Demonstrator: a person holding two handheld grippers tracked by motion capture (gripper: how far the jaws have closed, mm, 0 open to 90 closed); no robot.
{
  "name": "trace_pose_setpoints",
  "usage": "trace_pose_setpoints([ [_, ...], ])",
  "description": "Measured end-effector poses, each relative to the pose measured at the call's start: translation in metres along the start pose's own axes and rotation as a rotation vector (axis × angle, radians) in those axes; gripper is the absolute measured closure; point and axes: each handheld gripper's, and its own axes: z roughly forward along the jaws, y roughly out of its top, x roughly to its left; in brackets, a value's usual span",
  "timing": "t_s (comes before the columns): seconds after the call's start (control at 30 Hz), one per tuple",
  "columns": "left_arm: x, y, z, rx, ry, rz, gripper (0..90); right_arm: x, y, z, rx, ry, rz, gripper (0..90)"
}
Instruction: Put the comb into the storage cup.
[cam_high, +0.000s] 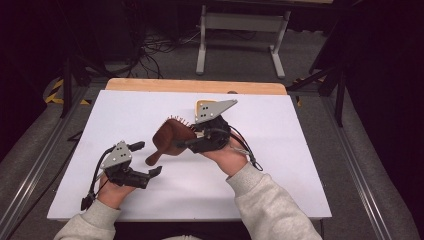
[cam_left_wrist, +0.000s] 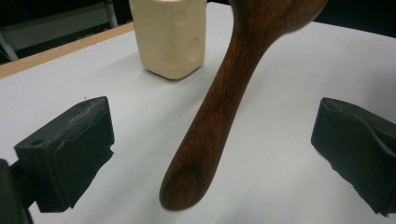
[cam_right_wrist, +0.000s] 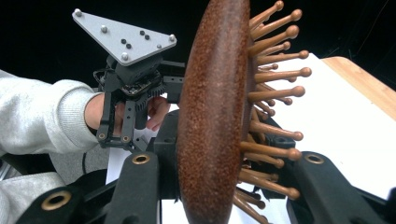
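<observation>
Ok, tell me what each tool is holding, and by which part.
The right tool clamps the wooden hairbrush by its bristled head. The left tool is open and holds nothing; the brush handle lies between its jaws, untouched.

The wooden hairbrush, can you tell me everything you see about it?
The wooden hairbrush is dark reddish-brown, with an oval head, a rounded handle and light wooden bristle pins tipped with little balls. The right gripper is shut on its head and holds it tilted, handle pointing down toward the white table. In the left gripper view, the handle's end sits between the left gripper's open jaws, which do not touch it.
</observation>
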Motion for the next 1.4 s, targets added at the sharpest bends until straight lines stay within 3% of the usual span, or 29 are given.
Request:
trace_pose_setpoints([
  [0.2,0.006,-0.008,-0.003,0.001,0.008,-0.009,0.3,-0.002,0.007,-0.01,0.0,-0.022,-0.007,59.9],
  [0.47,0.014,-0.02,-0.009,-0.042,0.028,-0.008,0.4,-0.006,0.012,-0.023,0.003,-0.055,-0.02,59.7],
  [0.57,0.014,-0.023,-0.008,-0.009,0.036,0.004,0.5,-0.009,0.013,-0.029,0.005,-0.071,-0.022,59.5],
  [0.67,0.014,-0.024,-0.007,0.006,0.056,0.007,0.6,-0.01,0.014,-0.034,0.002,-0.086,-0.024,59.5],
  [0.8,0.016,-0.025,-0.007,0.016,0.041,-0.021,0.5,-0.013,0.016,-0.043,-0.004,-0.103,-0.023,59.2],
  [1.4,0.018,-0.026,-0.009,-0.018,0.051,-0.048,0.2,-0.029,0.024,-0.067,-0.004,-0.183,-0.013,58.7],
])
